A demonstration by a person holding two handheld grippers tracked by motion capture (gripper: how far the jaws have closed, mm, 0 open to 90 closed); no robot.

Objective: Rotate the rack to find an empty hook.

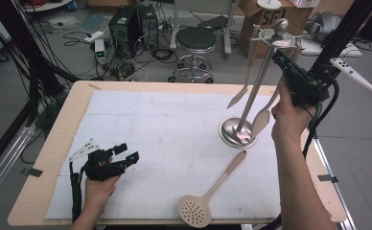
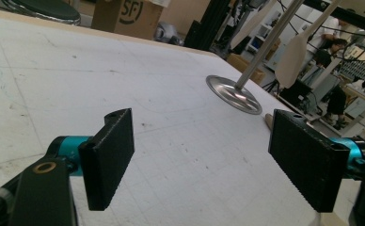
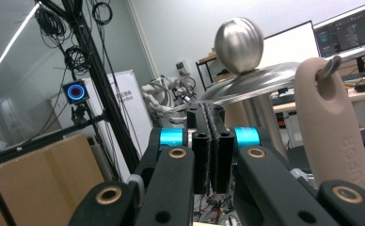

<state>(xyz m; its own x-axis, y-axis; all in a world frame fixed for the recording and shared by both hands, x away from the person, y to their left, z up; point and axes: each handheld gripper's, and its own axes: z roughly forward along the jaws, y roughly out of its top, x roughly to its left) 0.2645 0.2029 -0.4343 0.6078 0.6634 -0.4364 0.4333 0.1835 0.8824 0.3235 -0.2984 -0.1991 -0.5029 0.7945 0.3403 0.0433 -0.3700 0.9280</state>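
rack (image 1: pixel 258 72): steel, beige utensils hung | right tongs (image 3: pixel 210 117): together, empty | left tongs (image 2: pixel 199 160): apart

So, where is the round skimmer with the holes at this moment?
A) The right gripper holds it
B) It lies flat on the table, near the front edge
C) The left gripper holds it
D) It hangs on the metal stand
B: the skimmer lies flat on the table, apart from the open left gripper and in front of the stand.

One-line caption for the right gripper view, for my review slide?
Right claw, shut with nothing between its jaws, beside a beige utensil handle hanging from the steel rack.
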